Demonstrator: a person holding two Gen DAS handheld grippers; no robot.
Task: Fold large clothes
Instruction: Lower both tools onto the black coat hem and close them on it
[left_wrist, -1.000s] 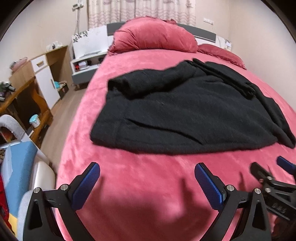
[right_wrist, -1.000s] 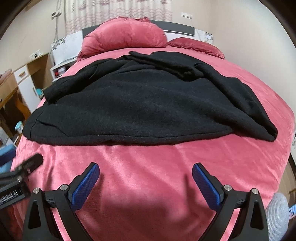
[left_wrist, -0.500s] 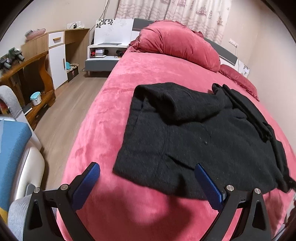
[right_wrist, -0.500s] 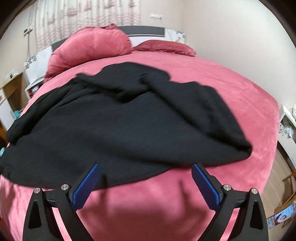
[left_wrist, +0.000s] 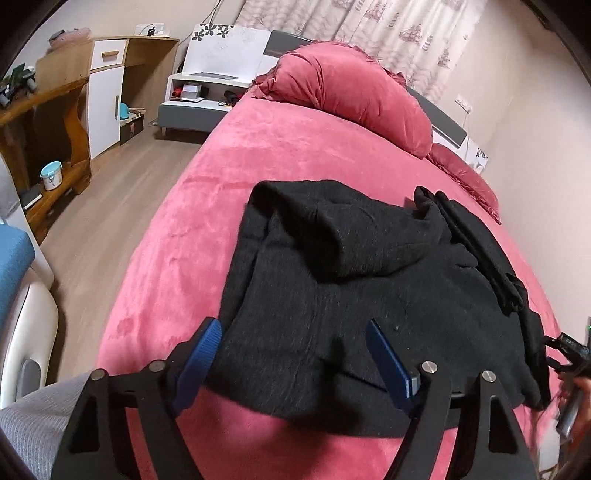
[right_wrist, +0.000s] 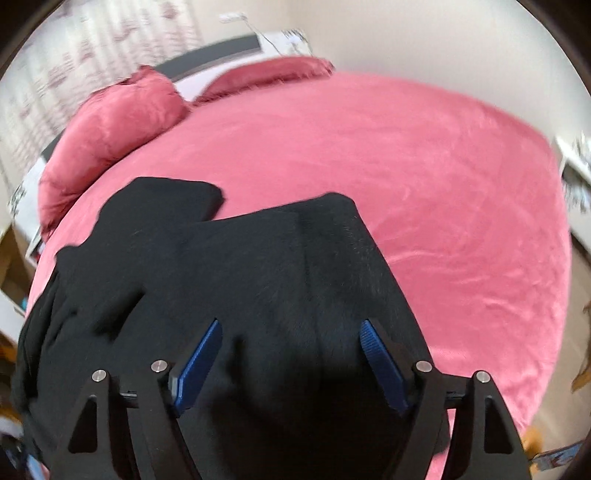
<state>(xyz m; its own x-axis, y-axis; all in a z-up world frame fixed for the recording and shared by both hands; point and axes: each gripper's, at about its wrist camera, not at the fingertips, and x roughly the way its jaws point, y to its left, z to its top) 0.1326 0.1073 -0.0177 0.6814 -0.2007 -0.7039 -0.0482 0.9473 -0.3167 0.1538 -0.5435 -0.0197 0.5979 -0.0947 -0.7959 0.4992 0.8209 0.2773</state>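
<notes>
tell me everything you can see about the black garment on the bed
The black garment is a large, fuzzy, wool-like piece lying spread on the pink bed cover, rumpled rather than flat. One sleeve or flap is folded back across its upper part, and a darker strip runs along its right edge. Its near hem lies between the blue pads of the left tool, and the right tool straddles its other near corner. Both tools have just been closing, but their pads do not yet press the cloth.

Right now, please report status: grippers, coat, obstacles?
Both grippers, left and right, closing over coat hem, not clamped yet. Black coat flat on bed. Nothing in the way.
</notes>
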